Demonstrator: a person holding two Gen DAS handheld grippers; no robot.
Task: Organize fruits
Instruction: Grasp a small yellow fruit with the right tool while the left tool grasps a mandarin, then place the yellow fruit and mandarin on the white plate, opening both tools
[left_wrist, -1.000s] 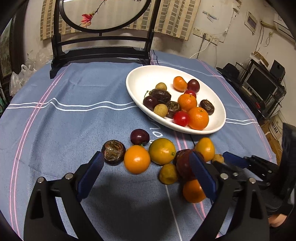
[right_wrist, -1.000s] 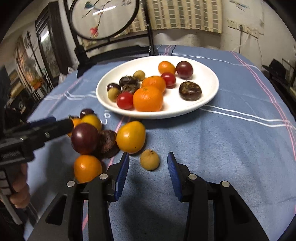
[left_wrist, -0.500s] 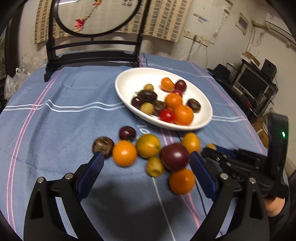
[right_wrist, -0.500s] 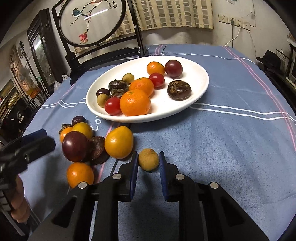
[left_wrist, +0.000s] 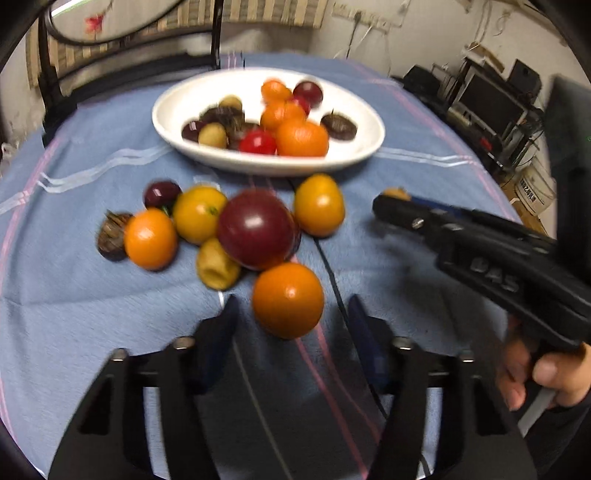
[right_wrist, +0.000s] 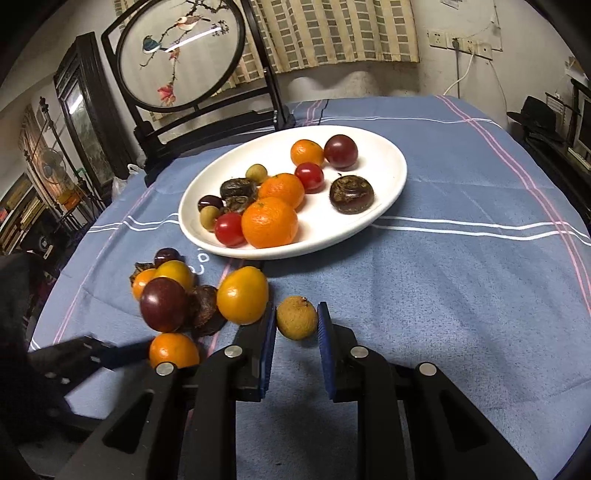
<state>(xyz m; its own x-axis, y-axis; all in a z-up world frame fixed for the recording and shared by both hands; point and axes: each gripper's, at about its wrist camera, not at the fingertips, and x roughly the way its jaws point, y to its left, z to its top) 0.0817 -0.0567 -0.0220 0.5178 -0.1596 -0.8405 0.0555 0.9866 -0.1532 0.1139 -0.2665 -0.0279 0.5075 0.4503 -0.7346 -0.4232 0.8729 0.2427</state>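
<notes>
Two grippers: I hold one in each hand, both over the blue striped tablecloth (right_wrist: 461, 288).
Right gripper (right_wrist: 296, 349): my blue pads are clamped on a small tan longan (right_wrist: 296, 317), one pad on each side of it; it sits at the cloth, and I cannot tell whether it is lifted.
Left gripper (left_wrist: 291, 321): my jaws are closing with a small orange tangerine (left_wrist: 288, 299) between them; the picture is blurred and the pads appear just clear of its skin, not pressing.
Right hand (left_wrist: 535, 373): seen from my left camera, fingers wrapped on the black handle at the right edge.
White oval plate (right_wrist: 388, 206): farther back on the cloth, holding two large tangerines, a smaller one, two red cherry tomatoes, a dark purple round fruit, dark wrinkled fruits, pale longans.
Loose cluster: on the cloth in front of the plate, left of the longan.
Purple fruit (right_wrist: 163, 309): large, round, glossy, at the cluster's middle, touching its neighbours.
Yellow-orange fruit (right_wrist: 242, 295): just beside my right gripper's left finger, between the purple fruit and the longan.
Dark wrinkled fruit (right_wrist: 203, 308): tucked between those two.
Other loose pieces: a second yellow fruit (left_wrist: 199, 214), an orange one (left_wrist: 150, 238), a small dark cherry-like fruit (left_wrist: 160, 192), a brown husked one (left_wrist: 110, 232), a tan longan (left_wrist: 216, 264).
Chair (right_wrist: 207, 122): dark wood, round embroidered panel, behind the table.
</notes>
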